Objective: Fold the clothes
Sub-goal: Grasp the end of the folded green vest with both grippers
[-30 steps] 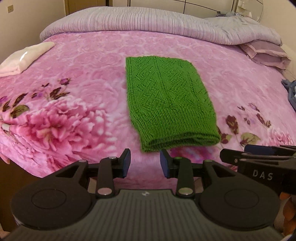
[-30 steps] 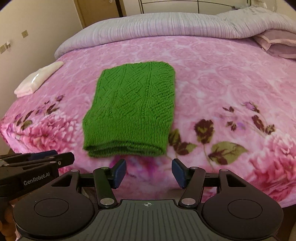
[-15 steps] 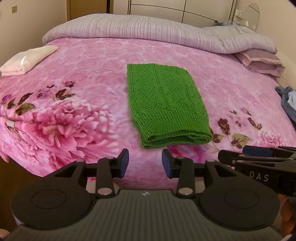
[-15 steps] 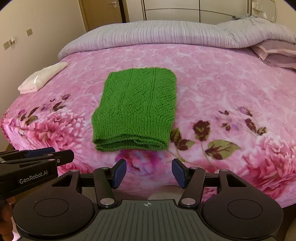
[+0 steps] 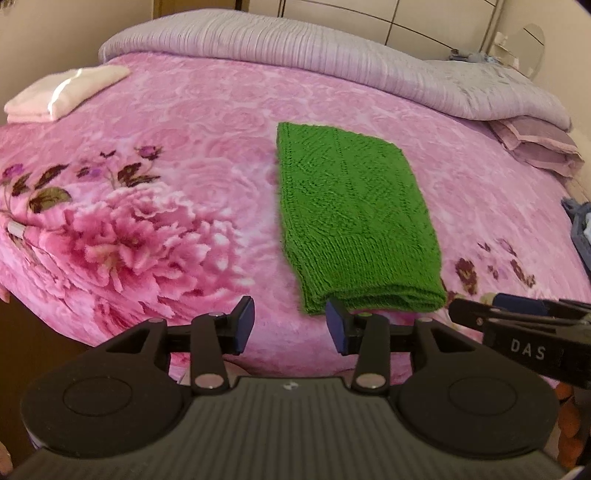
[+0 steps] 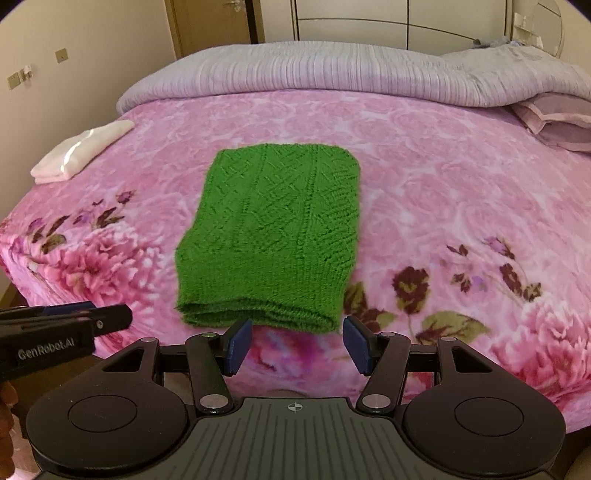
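Hovering off the bed's near edge, the left gripper (image 5: 290,325) has just been spreading its jaws, nothing between them; the right gripper (image 6: 297,347) stands wide and empty too. Beyond, the green knit (image 6: 273,236) lies folded, bare blanket (image 6: 443,192) all round for working.

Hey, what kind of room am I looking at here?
Most likely a bedroom: a bed under a pink floral blanket, a pillow at its far end, and wardrobe doors behind it.
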Demonstrator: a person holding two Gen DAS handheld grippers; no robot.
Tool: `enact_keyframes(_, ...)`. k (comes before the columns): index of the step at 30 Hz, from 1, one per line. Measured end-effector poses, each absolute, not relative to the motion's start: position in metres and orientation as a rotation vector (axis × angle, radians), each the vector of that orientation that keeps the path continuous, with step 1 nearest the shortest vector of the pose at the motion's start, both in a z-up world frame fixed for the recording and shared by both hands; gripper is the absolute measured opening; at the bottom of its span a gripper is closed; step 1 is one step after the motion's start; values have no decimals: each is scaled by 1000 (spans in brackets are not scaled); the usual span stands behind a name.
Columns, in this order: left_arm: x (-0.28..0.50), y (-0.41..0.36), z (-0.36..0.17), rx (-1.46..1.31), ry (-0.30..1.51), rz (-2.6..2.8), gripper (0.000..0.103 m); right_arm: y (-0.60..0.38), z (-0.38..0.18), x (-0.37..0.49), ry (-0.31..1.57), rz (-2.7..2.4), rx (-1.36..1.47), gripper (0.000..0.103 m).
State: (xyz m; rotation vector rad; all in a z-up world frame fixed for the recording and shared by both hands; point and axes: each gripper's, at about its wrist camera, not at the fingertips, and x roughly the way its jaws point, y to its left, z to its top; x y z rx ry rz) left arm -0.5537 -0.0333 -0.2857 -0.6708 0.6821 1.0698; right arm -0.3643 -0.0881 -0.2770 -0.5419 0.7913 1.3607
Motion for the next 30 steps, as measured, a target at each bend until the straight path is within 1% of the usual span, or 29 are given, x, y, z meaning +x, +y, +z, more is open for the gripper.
enact_keyframes(8, -545, 3, -296, -769, 672, 1023, 40, -63, -288, -339, 838, 1320, -547, 58)
enact_keyframes(11, -548, 21, -300, -800, 638, 993, 41, -54, -290, -327, 836, 1308, -549, 58)
enact_keyframes(15, -569, 56, -312, -933, 510, 959, 41, -49, -294, -281, 888, 1333, -366, 58)
enact_keyframes(17, -580, 76, -322, -1030, 450, 953, 42, -45, -298, -252, 973, 1363, -222, 58)
enact_keyframes(21, -591, 107, -348, -1223, 395, 905, 43, -34, -323, -207, 1193, 1389, 13, 59)
enact_keyframes(26, -590, 126, -374, -1386, 326, 838, 45, -10, -352, -192, 1385, 1395, 115, 60)
enact_keyframes(30, -585, 138, -389, -1459, 290, 838, 46, 7, -367, -191, 1458, 1385, 147, 60)
